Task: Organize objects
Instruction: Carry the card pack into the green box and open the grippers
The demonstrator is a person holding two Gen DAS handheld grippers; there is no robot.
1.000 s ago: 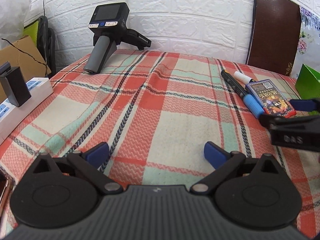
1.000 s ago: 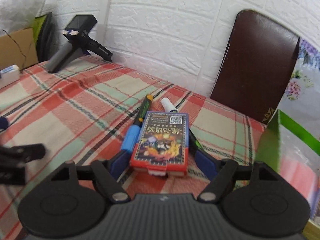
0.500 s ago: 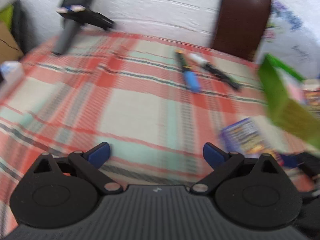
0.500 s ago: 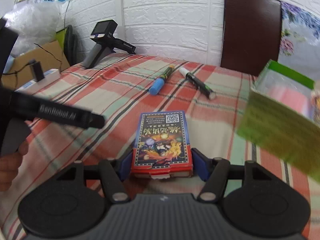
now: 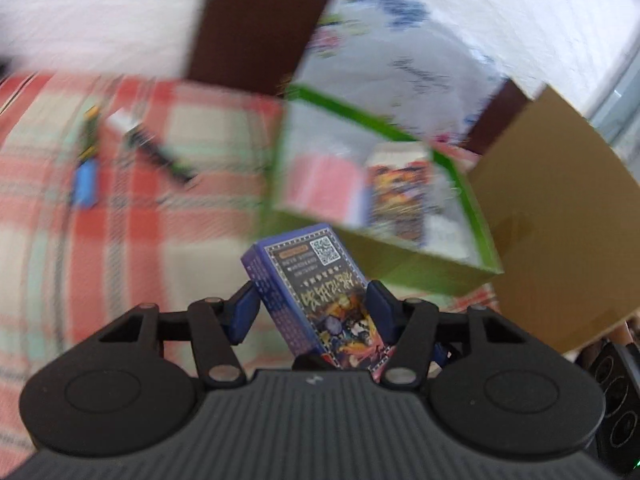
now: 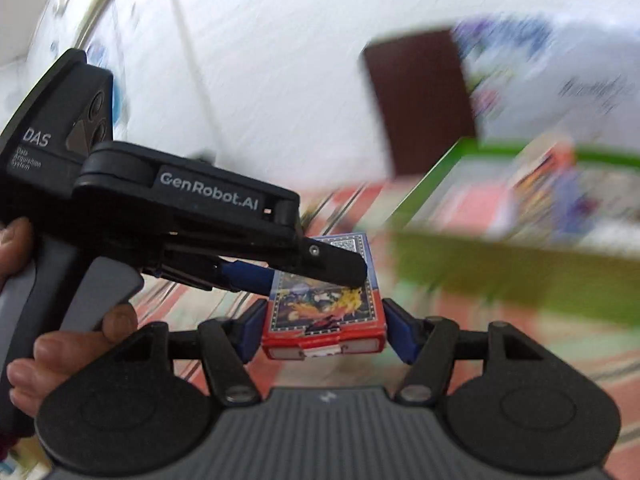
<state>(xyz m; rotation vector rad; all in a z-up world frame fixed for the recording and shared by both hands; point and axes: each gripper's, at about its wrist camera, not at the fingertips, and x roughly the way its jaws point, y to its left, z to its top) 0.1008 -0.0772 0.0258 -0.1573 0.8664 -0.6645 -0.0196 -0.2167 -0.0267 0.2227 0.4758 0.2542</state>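
A blue and red card box (image 5: 320, 292) sits between the fingers of my left gripper (image 5: 316, 312), which is closed in on both its sides. The same card box (image 6: 324, 308) is between my right gripper's (image 6: 324, 328) blue pads, which touch its sides. The left gripper's body (image 6: 180, 208) crosses the right wrist view from the left, its fingers over the box. A green-rimmed box (image 5: 384, 196) with another card pack (image 5: 400, 196) inside lies just beyond. Both views are blurred.
Two markers (image 5: 86, 164) (image 5: 156, 148) lie on the plaid cloth (image 5: 132, 220) at far left. A brown chair back (image 5: 256, 20) stands against the white wall. A brown cardboard box (image 5: 560, 216) is at right of the green-rimmed box.
My right gripper lifted the card box off the cloth and carried it toward the green-rimmed box. My left gripper swung right and closed onto the same box.
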